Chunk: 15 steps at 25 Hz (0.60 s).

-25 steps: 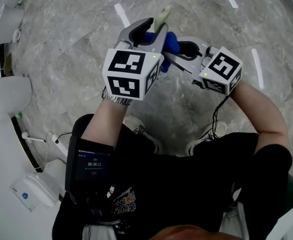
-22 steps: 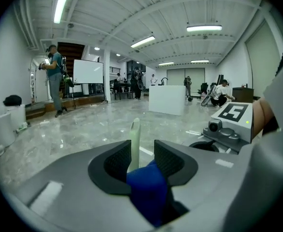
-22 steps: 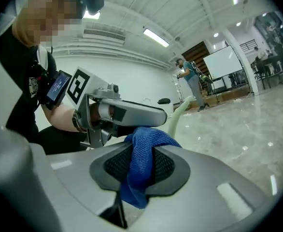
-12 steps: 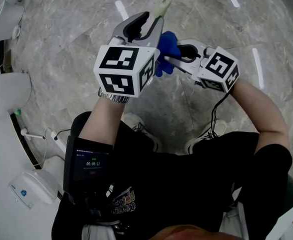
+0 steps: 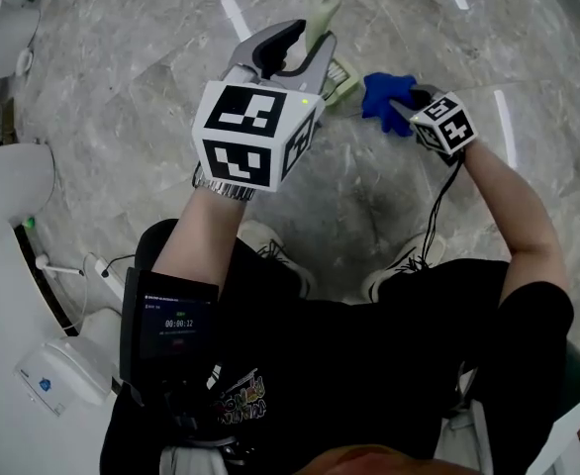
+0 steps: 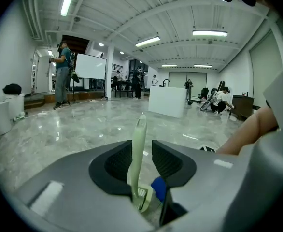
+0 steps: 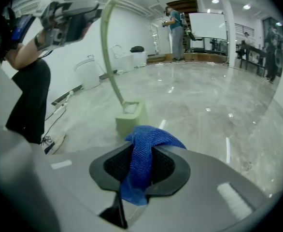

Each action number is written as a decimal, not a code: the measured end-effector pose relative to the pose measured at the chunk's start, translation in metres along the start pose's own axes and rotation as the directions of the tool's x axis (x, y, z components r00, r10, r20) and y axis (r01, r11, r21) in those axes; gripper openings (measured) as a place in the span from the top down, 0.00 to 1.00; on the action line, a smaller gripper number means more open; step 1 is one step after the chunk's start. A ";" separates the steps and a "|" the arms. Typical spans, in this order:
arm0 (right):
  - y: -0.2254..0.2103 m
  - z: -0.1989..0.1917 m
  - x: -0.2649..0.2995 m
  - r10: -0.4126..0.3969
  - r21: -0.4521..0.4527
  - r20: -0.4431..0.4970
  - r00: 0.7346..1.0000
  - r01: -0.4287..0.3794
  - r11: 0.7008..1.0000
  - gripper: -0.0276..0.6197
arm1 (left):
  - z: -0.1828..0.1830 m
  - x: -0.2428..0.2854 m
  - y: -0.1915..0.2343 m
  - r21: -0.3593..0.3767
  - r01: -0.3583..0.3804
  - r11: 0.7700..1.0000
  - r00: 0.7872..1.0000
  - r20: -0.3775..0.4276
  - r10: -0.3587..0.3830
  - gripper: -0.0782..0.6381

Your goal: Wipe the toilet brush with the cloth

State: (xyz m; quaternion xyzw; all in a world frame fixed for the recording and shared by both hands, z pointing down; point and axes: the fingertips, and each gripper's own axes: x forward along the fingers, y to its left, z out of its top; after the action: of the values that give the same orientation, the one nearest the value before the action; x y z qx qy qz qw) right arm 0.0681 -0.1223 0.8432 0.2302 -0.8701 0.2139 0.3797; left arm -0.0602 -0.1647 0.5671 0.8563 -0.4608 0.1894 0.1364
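Brush first: you are holding the toilet brush [image 5: 322, 28] up in your left gripper [image 5: 292, 49]. Its jaws are clamping the pale green handle [image 6: 137, 144] at a middle width. In the left gripper view this handle is standing between the two dark pads [image 6: 115, 163], leaning on the left one, and its tip is rising above them. The brush head [image 5: 341, 79] is hanging below this gripper, over the grey marble floor [image 5: 151, 77] (I cannot tell if it is touching the floor or not).

Your right gripper [image 5: 409, 105] is gripping the blue cloth [image 5: 384, 95]. Its jaws are standing narrow, and the cloth is sitting bunched between them. One part is bulging out over the front and one tail is hanging down under the jaws, as the right gripper view is showing. In the head view the cloth is lying just beside the brush head, on its right side. From the right gripper view the cloth is covering the lower edge of the head, so I cannot say if the two are touching.

You are pointing both grippers away from your body, the left one higher than the right one. White toilet [image 5: 8, 181] is standing at the left edge of the head view, well apart from the brush.
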 end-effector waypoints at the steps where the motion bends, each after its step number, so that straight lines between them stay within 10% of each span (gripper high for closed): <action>1: -0.015 0.012 0.002 -0.034 0.015 0.013 0.999 0.034 0.999 0.82 | -0.003 0.001 0.000 -0.002 -0.001 1.000 1.000 -0.011 0.001 0.71; 7: -0.058 0.124 0.041 -0.175 -0.023 0.139 0.975 0.180 0.983 0.82 | -0.010 0.005 -0.005 -0.018 0.020 1.000 0.999 -0.029 -0.020 0.72; 15: 0.011 0.207 0.073 0.038 -0.244 0.240 0.970 0.022 0.969 0.82 | -0.027 0.003 0.003 -0.044 0.032 0.999 0.998 -0.046 -0.034 0.72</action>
State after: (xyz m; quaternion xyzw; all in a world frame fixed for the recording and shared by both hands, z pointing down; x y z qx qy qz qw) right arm -0.0990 -0.2438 0.7678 0.2025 -0.9306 0.0766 0.2953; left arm -0.0668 -0.1575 0.5927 0.8559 -0.4473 0.1972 0.1688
